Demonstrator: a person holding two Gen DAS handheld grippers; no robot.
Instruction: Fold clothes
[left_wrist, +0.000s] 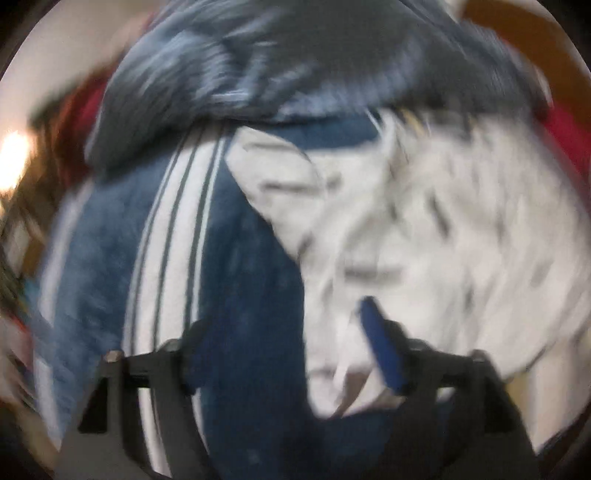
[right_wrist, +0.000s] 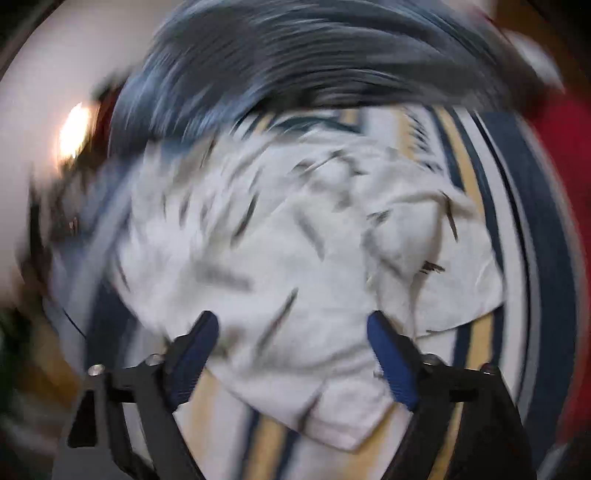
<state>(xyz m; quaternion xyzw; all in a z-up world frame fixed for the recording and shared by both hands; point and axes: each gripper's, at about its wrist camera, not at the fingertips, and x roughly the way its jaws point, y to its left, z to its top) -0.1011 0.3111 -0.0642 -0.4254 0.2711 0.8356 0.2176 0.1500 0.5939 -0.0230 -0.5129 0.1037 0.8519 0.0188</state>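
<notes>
White cloth, left wrist view: a pale garment (left_wrist: 424, 229) with short dark dashes lies crumpled across the right half, on a striped blanket (left_wrist: 221, 266).
Blanket: navy plush with white bands and thin dark lines, filling the lower left.
Dark cloth: a blue-grey garment (left_wrist: 280, 62) is heaped at the top, its edge overlapping the blanket and the pale garment.
Left gripper (left_wrist: 284, 339): fingers spread wide; the blue pad (left_wrist: 380, 343) of one finger lies over the pale garment's lower edge, and nothing is pinched.
Sharpness: heavy blur throughout.

Right wrist view, white cloth: the pale garment (right_wrist: 295, 240) fills the centre, wrinkled, one corner pointing down between the fingers.
Blanket (right_wrist: 546, 258): navy, white and tan stripes curve along the right and show under the garment below.
Dark cloth (right_wrist: 314, 55): bunched across the top.
Right gripper (right_wrist: 291, 332): fingers apart, both blue pads (right_wrist: 195, 347) hanging over the pale garment, gripping nothing.
</notes>
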